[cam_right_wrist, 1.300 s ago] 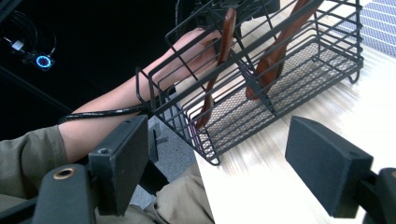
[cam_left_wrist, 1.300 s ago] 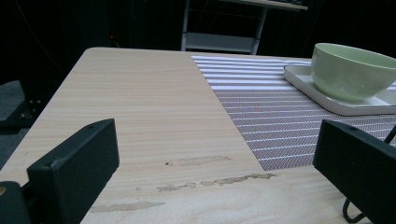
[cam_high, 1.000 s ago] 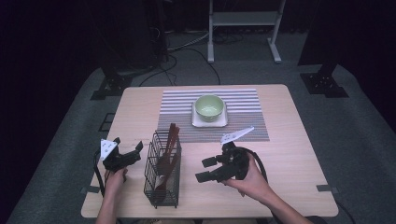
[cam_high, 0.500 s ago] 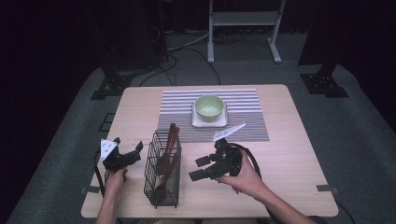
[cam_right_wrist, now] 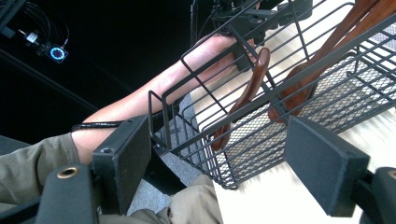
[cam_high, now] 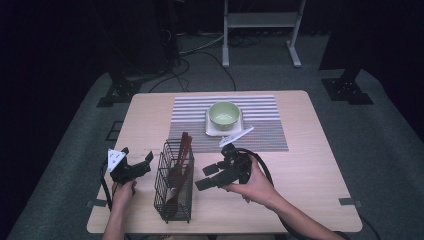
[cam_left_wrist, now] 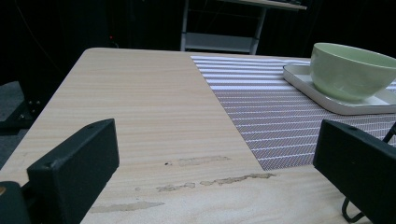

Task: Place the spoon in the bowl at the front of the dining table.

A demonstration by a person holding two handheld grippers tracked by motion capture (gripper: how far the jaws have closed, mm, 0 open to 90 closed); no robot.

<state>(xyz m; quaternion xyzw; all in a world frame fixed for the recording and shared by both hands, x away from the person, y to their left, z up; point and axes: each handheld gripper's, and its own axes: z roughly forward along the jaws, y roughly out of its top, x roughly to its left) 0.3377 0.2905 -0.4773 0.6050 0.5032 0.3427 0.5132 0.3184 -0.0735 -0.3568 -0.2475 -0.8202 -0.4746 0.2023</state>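
Standing near the table's (cam_high: 310,165) front edge, the wire basket (cam_high: 173,186) holds wooden utensils (cam_high: 178,167). Flanking it, the left gripper (cam_high: 136,169) and right gripper (cam_high: 210,176) both gape empty. Bare tabletop lies right of the striped mat (cam_high: 260,131).

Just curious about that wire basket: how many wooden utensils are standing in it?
2 that I can make out, both leaning in the black wire basket near the table's front edge: a wooden spoon and a wooden spatula. More may be hidden.
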